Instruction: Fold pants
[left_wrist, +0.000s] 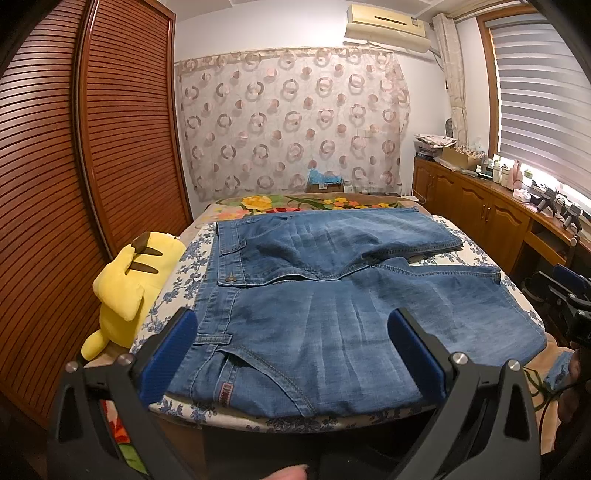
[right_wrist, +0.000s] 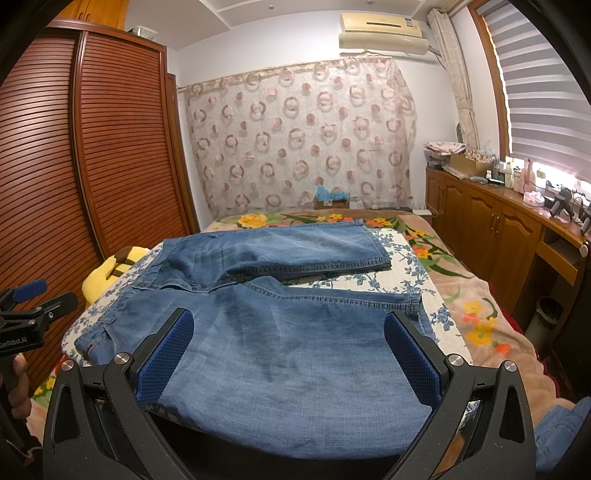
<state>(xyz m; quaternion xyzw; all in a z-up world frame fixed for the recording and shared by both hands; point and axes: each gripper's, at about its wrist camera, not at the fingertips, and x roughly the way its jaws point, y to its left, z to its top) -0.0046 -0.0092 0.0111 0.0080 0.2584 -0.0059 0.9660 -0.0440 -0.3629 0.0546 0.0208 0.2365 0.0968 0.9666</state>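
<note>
The jeans (left_wrist: 332, 295) lie flat on the bed (left_wrist: 192, 273), legs apart. Both tools, left tool (left_wrist: 291, 354) and right tool (right_wrist: 288, 354), hover spread over the near leg; folding seems unstarted, next gripping its edge.

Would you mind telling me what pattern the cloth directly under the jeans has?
A blue floral print on white, clearest on the cloth in the right wrist view.

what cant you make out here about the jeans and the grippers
- Jeans: near edge hidden by the left gripper, left wrist view.
- Jeans label: too small to read.
- Right gripper: covers the near hem, right wrist view.
- Yellow plush toy: face turned away.
</note>
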